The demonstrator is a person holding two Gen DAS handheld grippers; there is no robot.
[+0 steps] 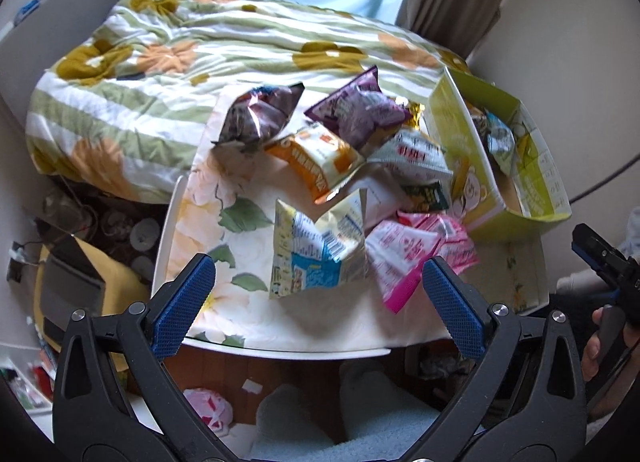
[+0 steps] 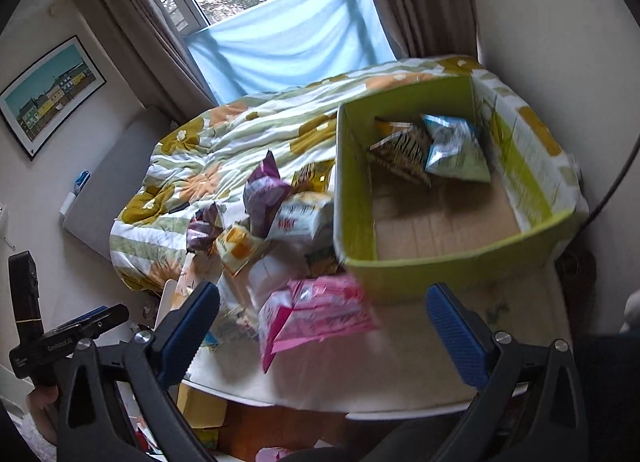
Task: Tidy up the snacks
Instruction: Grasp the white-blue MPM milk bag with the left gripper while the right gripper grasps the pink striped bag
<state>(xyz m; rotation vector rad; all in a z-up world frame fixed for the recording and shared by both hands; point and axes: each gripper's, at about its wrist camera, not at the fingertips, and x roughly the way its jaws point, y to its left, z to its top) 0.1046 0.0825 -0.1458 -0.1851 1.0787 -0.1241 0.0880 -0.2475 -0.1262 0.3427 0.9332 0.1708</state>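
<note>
On the small table, snack bags lie in a messy pile beside a green box. A pink bag sits at the front, just next to the box. Two bags rest inside the box. The right gripper points down at the pink bag, wide open, holding nothing. The left gripper hangs over a yellow and blue bag, wide open and empty too.

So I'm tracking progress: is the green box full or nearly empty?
Nearly empty. The green box holds just two snack bags at its far end, with bare cardboard floor showing in the right wrist view.
</note>
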